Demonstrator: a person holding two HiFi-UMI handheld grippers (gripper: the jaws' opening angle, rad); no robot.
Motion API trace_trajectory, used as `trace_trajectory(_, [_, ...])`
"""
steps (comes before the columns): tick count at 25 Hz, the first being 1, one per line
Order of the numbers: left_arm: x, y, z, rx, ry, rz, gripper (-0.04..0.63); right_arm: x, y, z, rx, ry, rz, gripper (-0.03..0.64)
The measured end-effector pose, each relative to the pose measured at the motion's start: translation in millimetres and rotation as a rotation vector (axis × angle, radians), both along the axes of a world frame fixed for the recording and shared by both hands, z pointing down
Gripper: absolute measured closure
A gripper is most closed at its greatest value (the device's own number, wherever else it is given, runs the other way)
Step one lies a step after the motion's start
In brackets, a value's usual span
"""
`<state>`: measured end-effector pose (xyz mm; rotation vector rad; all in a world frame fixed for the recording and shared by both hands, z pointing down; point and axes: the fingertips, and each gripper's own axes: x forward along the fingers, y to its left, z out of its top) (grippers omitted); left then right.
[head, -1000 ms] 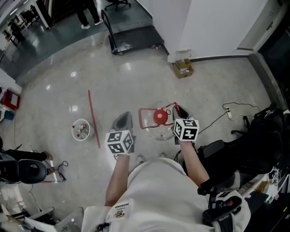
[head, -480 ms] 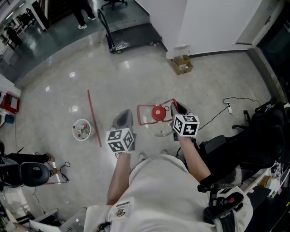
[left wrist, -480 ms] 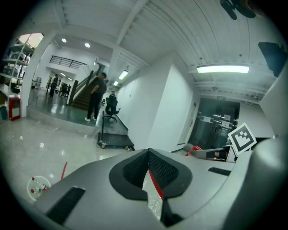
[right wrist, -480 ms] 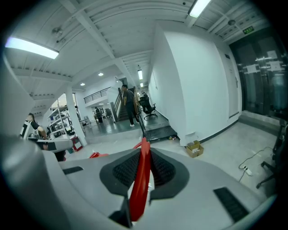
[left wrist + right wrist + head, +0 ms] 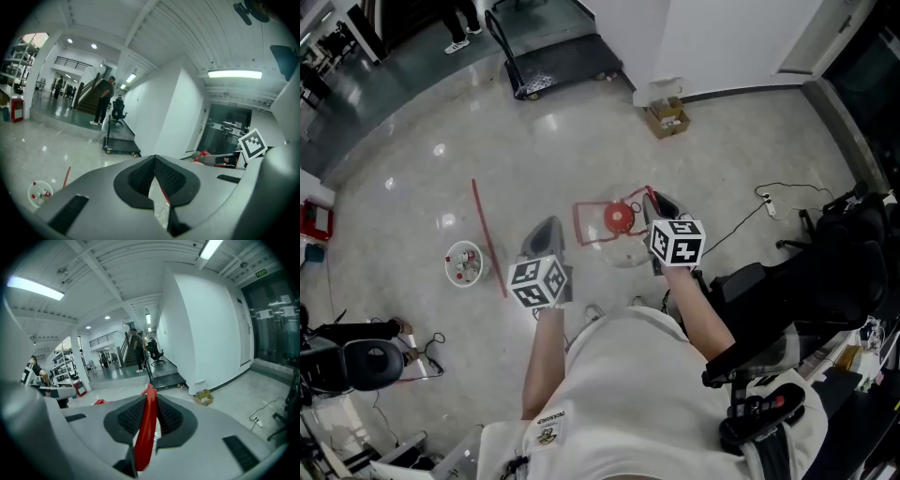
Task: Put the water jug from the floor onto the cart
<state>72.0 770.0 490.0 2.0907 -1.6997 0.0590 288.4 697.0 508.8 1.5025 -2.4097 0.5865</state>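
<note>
The clear water jug [image 5: 625, 247] with a red cap [image 5: 618, 217] stands on the floor in front of me in the head view. Its red handle frame [image 5: 591, 205] runs round the cap. My right gripper [image 5: 654, 200] is shut on the right side of that handle, and the red bar [image 5: 147, 427] shows pinched between the pads in the right gripper view. My left gripper [image 5: 548, 229] hovers just left of the handle, apart from it, its jaws closed together and holding nothing I can make out. The black flat cart [image 5: 558, 67] stands further off by the white wall.
A thin red stick [image 5: 487, 239] and a small white bowl [image 5: 464, 262] lie on the floor to the left. A cardboard box [image 5: 666, 117] sits by the wall. A cable [image 5: 766, 199] and black chairs [image 5: 825, 272] crowd the right. A person [image 5: 104, 101] stands beyond the cart.
The head camera has shifted, so everything sits a little higher and further left in the picture. The right gripper keeps its hold on the handle. The left gripper has stayed beside it.
</note>
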Motion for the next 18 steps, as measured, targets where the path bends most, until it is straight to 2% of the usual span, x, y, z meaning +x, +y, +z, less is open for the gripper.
trace_trajectory(9, [-5.5,-2.2,-2.2,0.003,-0.005,-0.001,0.592,-7.4,-4.7,-5.2,0.006,-0.003,-0.002,0.561])
trace_trajectory(14, [-6.7,-4.8,-4.4,0.022,0.025,-0.018,0.592,-6.1,-7.4,-6.7,0.010,-0.003,-0.002,0.561])
trace_trajectory(18, [-5.6,-5.8,-4.1,0.024,0.020,-0.010,0.592,-6.9,-6.6,-5.0,0.008,-0.006,-0.001,0.561])
